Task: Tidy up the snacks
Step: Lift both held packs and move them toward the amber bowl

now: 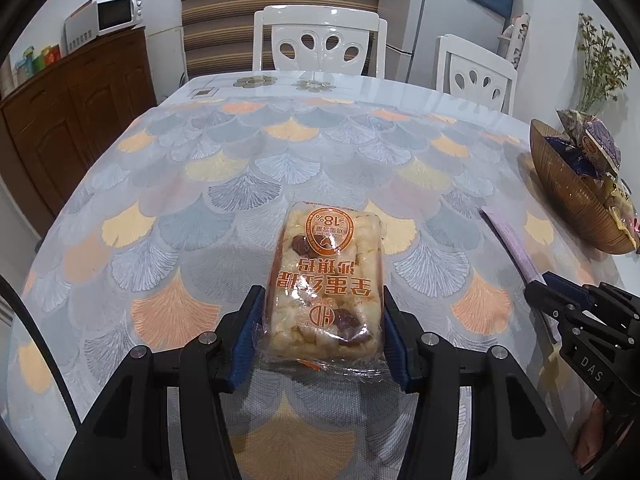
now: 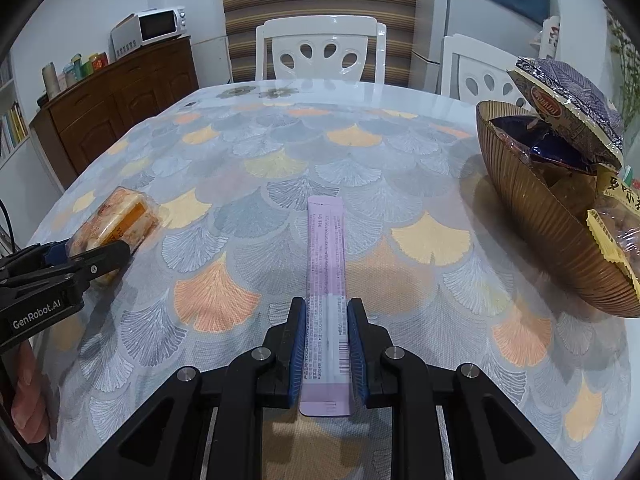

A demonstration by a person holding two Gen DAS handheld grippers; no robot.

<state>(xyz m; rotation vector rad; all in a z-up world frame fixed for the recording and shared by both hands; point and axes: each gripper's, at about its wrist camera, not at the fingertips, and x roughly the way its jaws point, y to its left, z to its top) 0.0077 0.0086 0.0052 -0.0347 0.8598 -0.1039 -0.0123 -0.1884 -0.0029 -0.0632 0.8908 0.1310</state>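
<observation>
The table (image 2: 280, 152) spreads ahead of both grippers. The bowl (image 2: 536, 216), full of snack packs, stands front-right of the right gripper (image 2: 327, 312). The left gripper (image 1: 323, 300) pinches the rice cake pack (image 1: 326, 280) between its fingers. The right gripper pinches the pink stick packet (image 2: 326, 256), which points forward.

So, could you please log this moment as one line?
left tongs: shut on rice-puff pack | right tongs: shut on pink stick sachet | bowl: already holds snacks

Both claws are black with blue finger pads (image 2: 297, 354), silver screws, and white "GenRobot.AI" lettering.
</observation>
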